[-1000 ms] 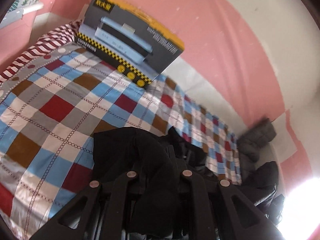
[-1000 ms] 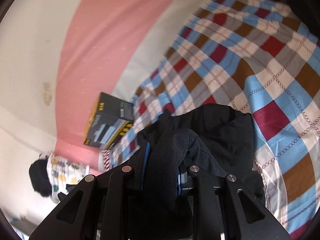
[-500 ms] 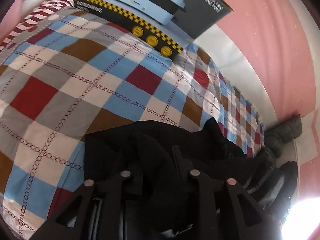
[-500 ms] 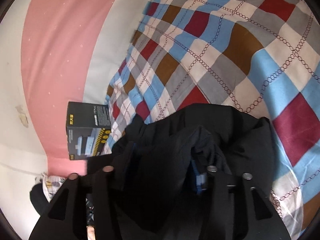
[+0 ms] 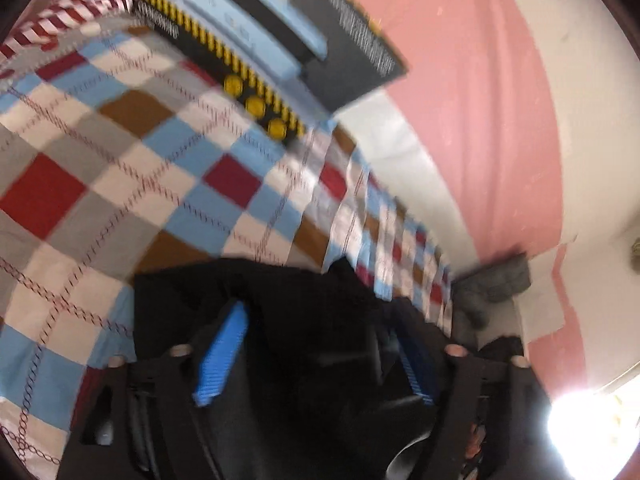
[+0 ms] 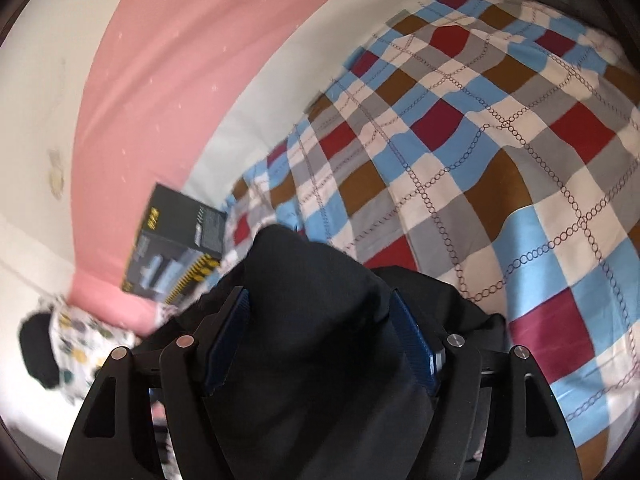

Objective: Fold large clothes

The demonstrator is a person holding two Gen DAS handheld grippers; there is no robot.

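Both hand-held grippers, left (image 5: 320,344) and right (image 6: 320,336), have just been opening, black garment (image 6: 320,300) loose between the jaws. Fold laid on bed (image 6: 500,160). Tidying left, I reckon.

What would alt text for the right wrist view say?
Black garment lies bunched between the open right gripper whose jaws have just been opening, on a checkered bedspread. A dark box stands by the pink wall.
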